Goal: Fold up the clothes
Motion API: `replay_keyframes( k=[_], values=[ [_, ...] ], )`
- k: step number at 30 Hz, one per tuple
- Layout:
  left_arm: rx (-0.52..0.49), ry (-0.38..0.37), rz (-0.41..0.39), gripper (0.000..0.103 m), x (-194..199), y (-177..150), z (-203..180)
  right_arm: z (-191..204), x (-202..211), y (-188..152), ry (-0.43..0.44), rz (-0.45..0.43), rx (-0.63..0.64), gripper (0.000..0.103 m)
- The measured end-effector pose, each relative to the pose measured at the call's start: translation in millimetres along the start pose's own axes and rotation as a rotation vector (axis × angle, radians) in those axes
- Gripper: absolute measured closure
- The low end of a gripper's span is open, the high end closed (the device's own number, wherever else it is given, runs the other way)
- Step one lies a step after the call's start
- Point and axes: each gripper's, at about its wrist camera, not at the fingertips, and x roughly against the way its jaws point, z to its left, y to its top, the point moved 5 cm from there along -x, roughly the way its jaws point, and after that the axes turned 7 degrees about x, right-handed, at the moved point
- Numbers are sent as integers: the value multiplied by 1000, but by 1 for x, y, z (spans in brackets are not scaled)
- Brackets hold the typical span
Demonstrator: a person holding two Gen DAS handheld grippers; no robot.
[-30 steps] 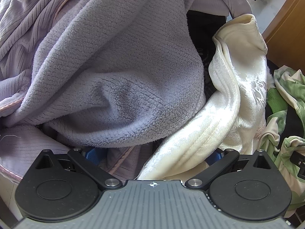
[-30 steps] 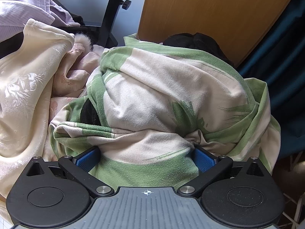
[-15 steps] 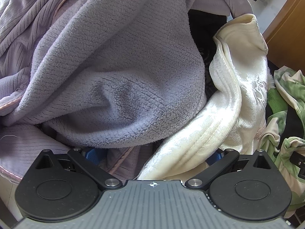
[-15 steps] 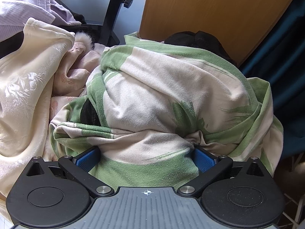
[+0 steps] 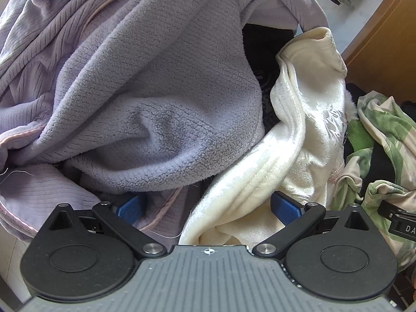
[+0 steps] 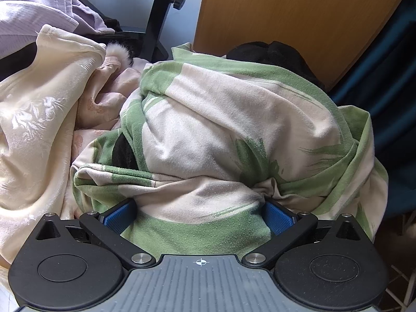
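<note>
Almost nothing is changed from half a second ago: both views are held steady, with the clothes pile only slightly nearer. The left gripper (image 5: 208, 205) is seen spread wide, its blue pads (image 5: 284, 205) pressed into the heap, with lilac fleece (image 5: 161, 98) and cream velvet garment (image 5: 299, 140) bunched between the fingers; nothing is pinched. The right gripper (image 6: 199, 214) is likewise spread, a fold of the green-and-cream garment (image 6: 221, 135) lying between its pads. Cloth is crowded against both tools. Open room is found only past the pile: a wooden panel (image 6: 286, 13) behind, a black stand leg (image 6: 158, 18) at upper left, dark blue fabric (image 6: 390, 91) at right.
</note>
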Motion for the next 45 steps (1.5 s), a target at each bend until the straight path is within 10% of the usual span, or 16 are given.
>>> replay_keyframes(
  k=[8, 9, 13, 19, 33, 45],
  values=[
    [-19, -23, -77, 0, 33, -15, -18, -16, 24, -4, 94, -39, -31, 1],
    [-24, -21, -93, 0, 33, -16, 31, -20, 28, -5, 105, -47, -39, 1],
    [-53, -19, -117, 0, 26, 45, -37, -40, 50, -6, 150, -89, -83, 1],
    [-90, -37, -129, 0, 25, 40, -73, -78, 77, -4, 174, -171, -125, 1],
    [-66, -139, -106, 0, 41, 1, -115, -166, 48, -46, 91, -111, -245, 3],
    [-147, -256, -63, 1, 28, -15, -153, -152, 29, -60, 119, -68, -167, 14]
  ],
)
